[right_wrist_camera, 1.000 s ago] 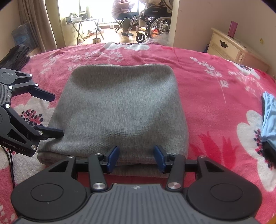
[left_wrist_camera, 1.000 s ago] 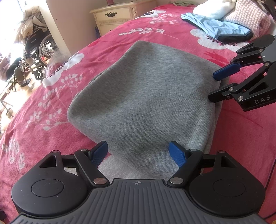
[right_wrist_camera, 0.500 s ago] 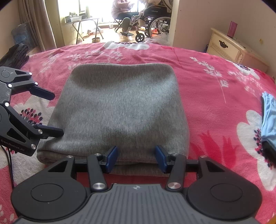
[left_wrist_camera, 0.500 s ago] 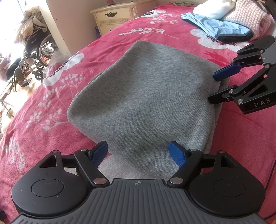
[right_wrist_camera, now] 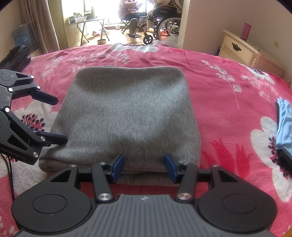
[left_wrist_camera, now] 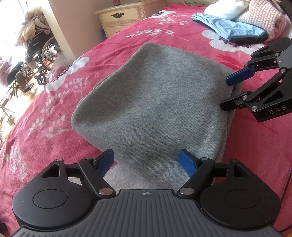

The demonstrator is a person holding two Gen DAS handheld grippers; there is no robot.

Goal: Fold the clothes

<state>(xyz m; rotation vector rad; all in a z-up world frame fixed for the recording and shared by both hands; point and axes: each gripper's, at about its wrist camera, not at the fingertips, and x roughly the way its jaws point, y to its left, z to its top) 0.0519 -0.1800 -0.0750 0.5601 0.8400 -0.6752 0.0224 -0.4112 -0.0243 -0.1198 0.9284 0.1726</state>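
A grey garment [left_wrist_camera: 160, 102] lies folded into a thick rectangle on the pink floral bedspread [left_wrist_camera: 45, 116]. My left gripper [left_wrist_camera: 146, 161] hovers over one short edge of it, open wide, with fabric below the blue pads but not pinched. In the right wrist view the same grey garment [right_wrist_camera: 127, 113] fills the middle. My right gripper [right_wrist_camera: 144, 165] stands open astride its layered near edge, pads clear of the cloth. Each gripper shows in the other's view: the right gripper [left_wrist_camera: 226, 93] at the garment's right side, the left gripper [right_wrist_camera: 60, 120] at its left side.
Folded blue clothes [left_wrist_camera: 235, 29] and a pink checked cushion [left_wrist_camera: 262, 16] lie at the bed's far end. A cream nightstand [right_wrist_camera: 242, 52] stands beside the bed. Beyond the bed are a wheelchair [right_wrist_camera: 164, 23] and a seated person [right_wrist_camera: 129, 11]. A dark garment [right_wrist_camera: 16, 56] lies at the bed's left edge.
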